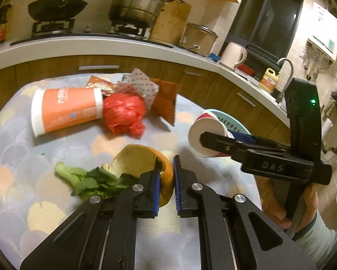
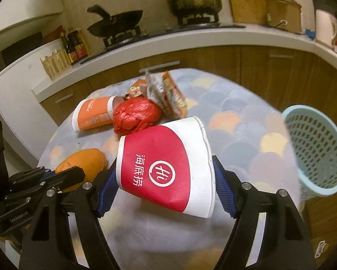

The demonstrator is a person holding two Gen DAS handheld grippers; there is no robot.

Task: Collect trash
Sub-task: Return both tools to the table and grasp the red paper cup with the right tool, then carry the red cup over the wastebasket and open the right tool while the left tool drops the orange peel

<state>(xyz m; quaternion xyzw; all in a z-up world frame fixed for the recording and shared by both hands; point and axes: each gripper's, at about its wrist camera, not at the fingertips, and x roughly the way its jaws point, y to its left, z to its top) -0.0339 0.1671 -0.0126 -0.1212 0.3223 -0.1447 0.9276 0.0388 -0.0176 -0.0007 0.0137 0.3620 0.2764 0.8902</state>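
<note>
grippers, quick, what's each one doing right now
Left tool: shut on the orange peel.
Right tool: shut on the red and white paper cup, which it holds tilted above the table.

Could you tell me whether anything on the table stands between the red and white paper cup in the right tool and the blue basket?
Nothing visible does. The right tool holds the paper cup off the table, and the stretch of cloth toward the blue basket at the table's right edge is bare. The other trash lies on the far left side.

Home kitchen: gas stove [image 1: 53, 28], sink faucet [image 1: 286, 72]
</note>
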